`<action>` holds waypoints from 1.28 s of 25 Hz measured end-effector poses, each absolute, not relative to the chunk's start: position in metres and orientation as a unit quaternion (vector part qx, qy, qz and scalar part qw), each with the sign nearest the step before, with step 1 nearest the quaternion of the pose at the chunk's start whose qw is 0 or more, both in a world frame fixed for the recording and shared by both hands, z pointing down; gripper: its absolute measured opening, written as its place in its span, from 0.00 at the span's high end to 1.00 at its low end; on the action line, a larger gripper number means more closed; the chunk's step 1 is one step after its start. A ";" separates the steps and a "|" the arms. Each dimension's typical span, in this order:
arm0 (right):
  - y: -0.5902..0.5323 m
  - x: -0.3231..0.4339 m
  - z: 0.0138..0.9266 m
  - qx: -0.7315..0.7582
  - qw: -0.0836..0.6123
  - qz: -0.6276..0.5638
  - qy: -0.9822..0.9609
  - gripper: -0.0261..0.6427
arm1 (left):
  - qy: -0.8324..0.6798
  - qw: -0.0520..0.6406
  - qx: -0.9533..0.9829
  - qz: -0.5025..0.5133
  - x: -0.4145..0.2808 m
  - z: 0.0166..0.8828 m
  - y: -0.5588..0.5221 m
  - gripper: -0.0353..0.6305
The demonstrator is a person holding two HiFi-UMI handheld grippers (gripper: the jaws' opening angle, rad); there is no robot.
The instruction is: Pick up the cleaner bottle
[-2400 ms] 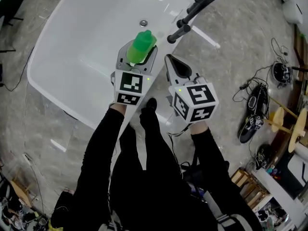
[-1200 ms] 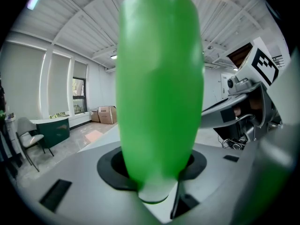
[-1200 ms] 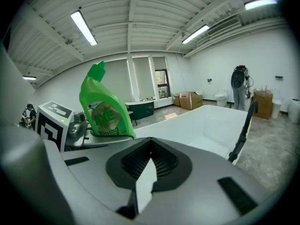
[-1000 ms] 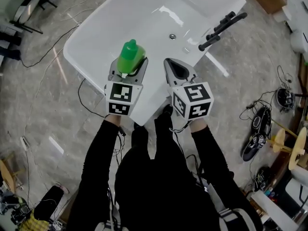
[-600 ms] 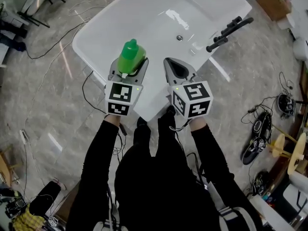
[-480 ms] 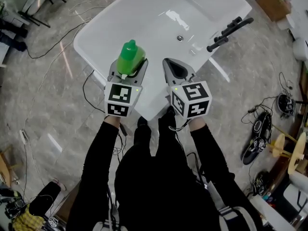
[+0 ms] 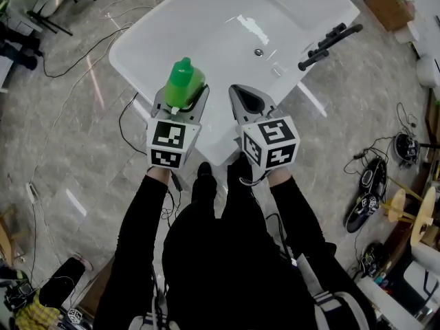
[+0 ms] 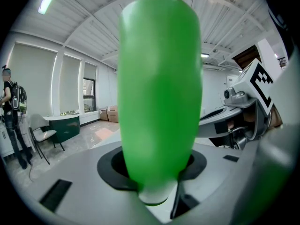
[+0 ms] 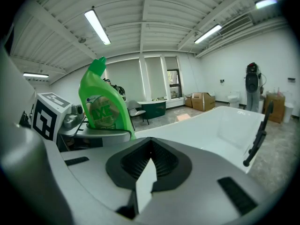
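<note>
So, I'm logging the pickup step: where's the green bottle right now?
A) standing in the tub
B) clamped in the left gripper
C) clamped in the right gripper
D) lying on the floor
B: the bottle stands between the left gripper's jaws, which press on its sides in the left gripper view. The right gripper is shut with nothing in it.

Your left gripper (image 7: 181,96), cleaner bottle (image 7: 184,82) between its jaws, hangs over the bathtub's (image 7: 134,64) near rim. Your right gripper (image 7: 249,102) is over that rim too, further right. The faucet (image 7: 330,38) is at the tub's right rim.
</note>
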State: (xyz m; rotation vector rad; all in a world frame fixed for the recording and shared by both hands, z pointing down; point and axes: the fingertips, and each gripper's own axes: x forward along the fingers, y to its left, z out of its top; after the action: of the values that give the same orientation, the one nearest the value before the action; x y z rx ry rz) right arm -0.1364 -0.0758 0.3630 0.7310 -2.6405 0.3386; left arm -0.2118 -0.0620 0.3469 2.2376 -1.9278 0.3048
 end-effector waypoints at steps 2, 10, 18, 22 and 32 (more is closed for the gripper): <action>-0.073 -0.138 0.365 0.261 0.191 0.122 -0.939 0.96 | -0.647 0.085 0.751 0.103 -0.214 0.346 -0.058 0.65; -0.058 -0.147 0.367 0.258 0.192 0.122 -0.939 0.96 | -0.645 0.087 0.752 0.100 -0.223 0.344 -0.044 0.65; -0.047 -0.151 0.368 0.258 0.195 0.115 -0.939 0.96 | -0.645 0.090 0.753 0.094 -0.228 0.344 -0.034 0.65; -0.042 -0.151 0.368 0.257 0.197 0.117 -0.939 0.96 | -0.646 0.092 0.752 0.095 -0.229 0.343 -0.029 0.65; -0.038 -0.147 0.370 0.259 0.204 0.114 -0.937 0.96 | -0.646 0.091 0.752 0.095 -0.228 0.342 -0.023 0.66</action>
State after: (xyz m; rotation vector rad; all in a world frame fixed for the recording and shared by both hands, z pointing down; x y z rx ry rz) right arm -0.1473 -0.0382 0.3699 0.7219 -2.6151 0.3177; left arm -0.2284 -0.0230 0.3417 2.2338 -1.9204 0.2817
